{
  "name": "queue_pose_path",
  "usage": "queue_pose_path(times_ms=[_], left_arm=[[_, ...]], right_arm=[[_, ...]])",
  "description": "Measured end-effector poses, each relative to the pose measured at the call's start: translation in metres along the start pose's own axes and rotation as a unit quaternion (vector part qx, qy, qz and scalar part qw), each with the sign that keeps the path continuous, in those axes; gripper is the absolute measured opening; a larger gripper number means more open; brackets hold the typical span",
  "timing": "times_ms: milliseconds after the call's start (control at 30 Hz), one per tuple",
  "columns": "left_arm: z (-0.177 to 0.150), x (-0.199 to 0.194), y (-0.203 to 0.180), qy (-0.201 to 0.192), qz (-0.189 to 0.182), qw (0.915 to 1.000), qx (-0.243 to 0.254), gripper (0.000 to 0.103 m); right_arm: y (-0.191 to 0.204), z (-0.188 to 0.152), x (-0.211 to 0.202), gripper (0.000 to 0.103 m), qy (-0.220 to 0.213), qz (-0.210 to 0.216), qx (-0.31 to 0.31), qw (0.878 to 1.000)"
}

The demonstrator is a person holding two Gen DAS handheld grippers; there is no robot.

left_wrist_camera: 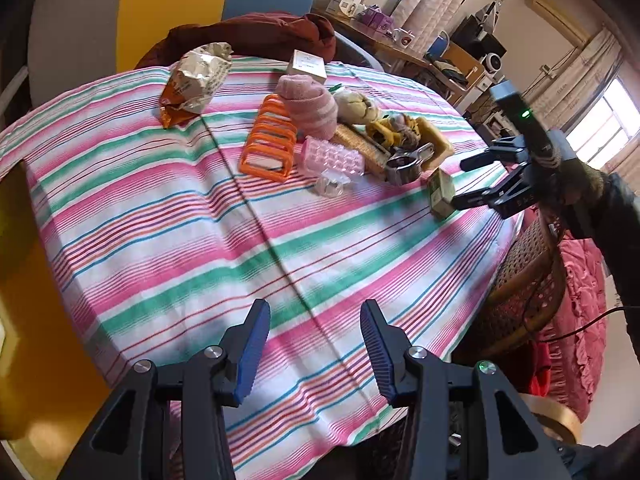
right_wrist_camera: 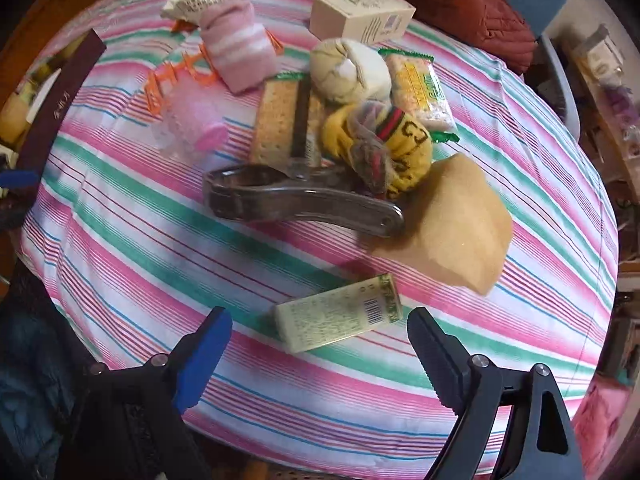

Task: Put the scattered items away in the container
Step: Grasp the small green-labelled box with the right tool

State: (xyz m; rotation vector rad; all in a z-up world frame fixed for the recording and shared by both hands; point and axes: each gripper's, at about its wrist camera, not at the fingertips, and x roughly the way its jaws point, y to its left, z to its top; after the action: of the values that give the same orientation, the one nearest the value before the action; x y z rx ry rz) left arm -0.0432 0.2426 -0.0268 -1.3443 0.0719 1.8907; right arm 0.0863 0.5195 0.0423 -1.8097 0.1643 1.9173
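Between your right gripper (right_wrist_camera: 320,336) jaws, which stand wide apart, a small green-and-cream box (right_wrist_camera: 340,316) lies flat on the striped surface (right_wrist_camera: 160,248), touching neither. At 12 o'clock beyond it sit a metal garlic press (right_wrist_camera: 296,200) and a tan sponge (right_wrist_camera: 452,224). Your left gripper (left_wrist_camera: 316,344) hovers over bare cloth, jaws also apart. Which item is the container I cannot tell.

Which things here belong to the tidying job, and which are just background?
Job: small green box, metal press, sponge, yellow sock ball, pink sock roll, orange rack.
Background: striped tablecloth, red jacket, wicker chair.
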Motion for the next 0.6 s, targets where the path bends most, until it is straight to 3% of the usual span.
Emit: queue_pose_path(times_ms=[167, 300, 400, 600], left_arm=[[0.023, 0.014, -0.009, 0.007, -0.04, 0.999, -0.016, 0.048], [0.046, 0.025, -0.02, 0.015, -0.081, 0.9961, -0.03, 0.048], [0.064, 0.036, -0.028, 0.027, -0.123, 0.9909, -0.047, 0.047], [0.105, 0.062, -0.046, 0.052, -0.197, 0.9745, -0.094, 0.046]], right_arm=[[-0.002, 0.0, 0.01, 0.092, 0.017, 0.021, -0.007, 1.0], [-0.006, -0.001, 0.02, 0.093, 0.024, 0.01, -0.015, 1.0], [-0.013, -0.005, 0.016, 0.077, 0.014, -0.003, -0.017, 1.0], [-0.022, -0.015, 0.005, 0.074, -0.011, 0.024, -0.004, 1.0]])
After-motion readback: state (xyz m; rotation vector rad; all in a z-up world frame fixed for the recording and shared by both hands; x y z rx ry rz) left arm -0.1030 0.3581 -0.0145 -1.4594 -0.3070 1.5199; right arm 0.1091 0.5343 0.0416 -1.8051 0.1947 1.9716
